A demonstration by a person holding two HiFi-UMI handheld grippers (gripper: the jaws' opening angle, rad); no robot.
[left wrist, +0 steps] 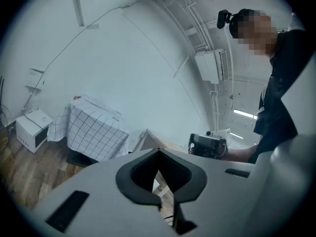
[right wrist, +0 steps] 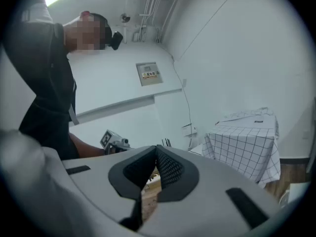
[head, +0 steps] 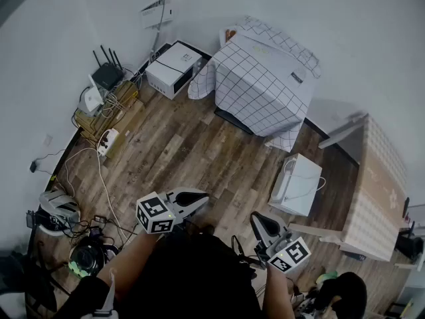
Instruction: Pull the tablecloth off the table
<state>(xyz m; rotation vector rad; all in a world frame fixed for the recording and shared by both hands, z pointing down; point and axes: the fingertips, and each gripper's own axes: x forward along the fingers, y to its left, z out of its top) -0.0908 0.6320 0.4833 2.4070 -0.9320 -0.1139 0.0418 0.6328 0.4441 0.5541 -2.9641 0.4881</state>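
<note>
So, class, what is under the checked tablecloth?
The tablecloth hangs almost to the floor; only a dark strip shows at its foot. The table itself is covered.

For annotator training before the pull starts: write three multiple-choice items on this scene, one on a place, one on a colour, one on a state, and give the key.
1. Where is the tablecloth?
A. Draped in place by the far wall.
B. Heaped on the floor at the person's feet.
C. Hanging from a claw.

2. What does the tablecloth look like?
A. Plain red.
B. White with dark grid lines.
C. Blue stripes.

3. How do the claws of the left gripper and the right gripper stand?
A. Both wide open.
B. Both shut on cloth.
C. Both shut, nothing held.

Key:
1 A, since it sits across the wooden floor from the grippers.
2 B, since the grid shows in every view.
3 C, since each gripper view shows the tips together and empty.
</note>
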